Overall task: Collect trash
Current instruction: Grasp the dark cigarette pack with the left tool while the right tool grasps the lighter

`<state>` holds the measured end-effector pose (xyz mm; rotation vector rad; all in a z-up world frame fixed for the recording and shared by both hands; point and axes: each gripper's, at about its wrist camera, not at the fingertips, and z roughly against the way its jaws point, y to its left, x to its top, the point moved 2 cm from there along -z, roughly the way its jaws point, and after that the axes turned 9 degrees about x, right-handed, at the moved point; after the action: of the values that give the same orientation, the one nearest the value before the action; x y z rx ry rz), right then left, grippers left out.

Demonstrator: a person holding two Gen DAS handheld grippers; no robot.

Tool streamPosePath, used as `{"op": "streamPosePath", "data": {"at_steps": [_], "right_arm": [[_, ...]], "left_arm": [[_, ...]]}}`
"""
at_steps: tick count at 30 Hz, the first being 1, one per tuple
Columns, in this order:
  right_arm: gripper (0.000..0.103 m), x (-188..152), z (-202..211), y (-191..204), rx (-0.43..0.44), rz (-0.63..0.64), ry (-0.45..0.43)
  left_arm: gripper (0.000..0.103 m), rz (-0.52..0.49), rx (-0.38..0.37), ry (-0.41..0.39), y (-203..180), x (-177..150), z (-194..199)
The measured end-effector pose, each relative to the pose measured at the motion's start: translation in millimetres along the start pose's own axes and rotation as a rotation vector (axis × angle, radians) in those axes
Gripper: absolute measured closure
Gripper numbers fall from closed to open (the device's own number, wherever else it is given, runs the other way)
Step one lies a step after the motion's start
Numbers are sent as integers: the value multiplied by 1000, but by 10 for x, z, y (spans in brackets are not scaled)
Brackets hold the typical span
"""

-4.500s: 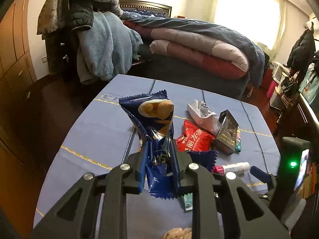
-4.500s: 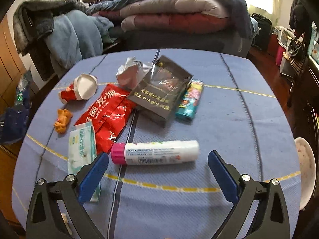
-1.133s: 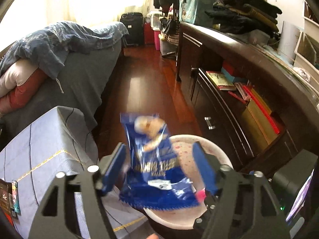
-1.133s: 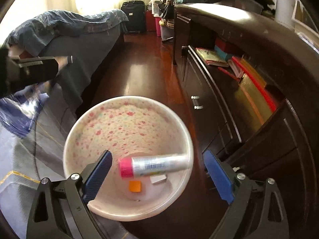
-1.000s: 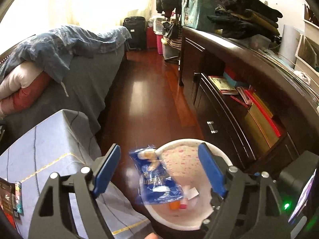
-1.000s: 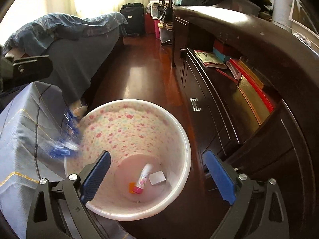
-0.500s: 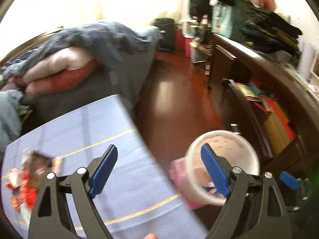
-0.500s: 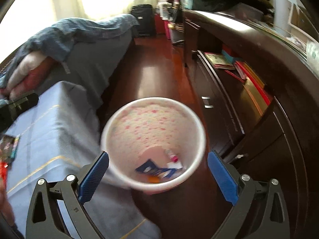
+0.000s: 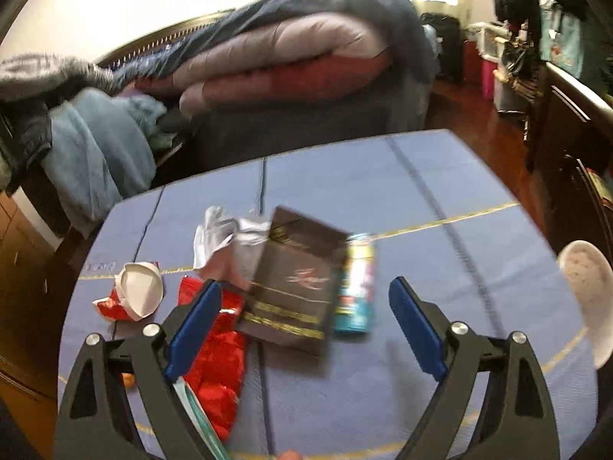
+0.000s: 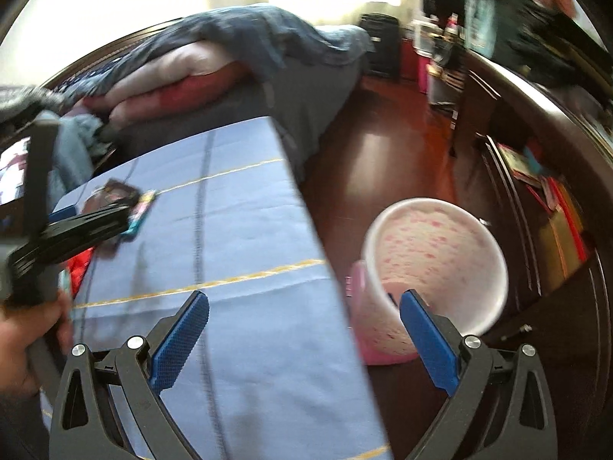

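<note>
- Both cameras now look back toward the table (image 9: 440, 176); a second ago they looked down into the flowered bin (image 10: 436, 268), where the blue snack bag and the pink-capped tube were dropped.
- Left hand-held gripper (image 9: 304, 320) is released, blue pads wide apart, nothing between them; it hangs over the pile of trash.
- Right hand-held gripper (image 10: 304, 335) is also spread and empty, over the table edge, with the bin just beside the table on the floor.
- Nearest to the left pads lies a red wrapper (image 9: 216, 360), partly under a dark flat box (image 9: 295, 287).
- Touching the right side of the box is a small teal packet (image 9: 354, 291).
- More to the left lies a crushed red and white cup (image 9: 134, 293), apart from the box.
- Behind the box is crumpled white paper (image 9: 226, 237).
- Far behind the table stands a bed (image 9: 291, 61) with folded quilts.
- A person's hand (image 10: 27, 341) holds the left tool handle in the right view.
</note>
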<state>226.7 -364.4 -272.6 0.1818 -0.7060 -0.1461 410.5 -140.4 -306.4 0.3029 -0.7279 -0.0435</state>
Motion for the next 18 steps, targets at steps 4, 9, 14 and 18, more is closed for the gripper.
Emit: {"op": "streamPosePath", "data": {"at_steps": [4,9,14,18], "right_arm": [[4,20,-64,264,17,43,10],[4,17,-113,470,33,71,23],[4,49,-201,706,39,106,30],[4,119,-344,876,63,112,41]], "left_arm": [[37,22,-67,47,105,25,-255],[53,42,-93,52,202,74,-334],[55,123,-138,8,419,72,-135],[55,165,-150,-31,678,71,80]]}}
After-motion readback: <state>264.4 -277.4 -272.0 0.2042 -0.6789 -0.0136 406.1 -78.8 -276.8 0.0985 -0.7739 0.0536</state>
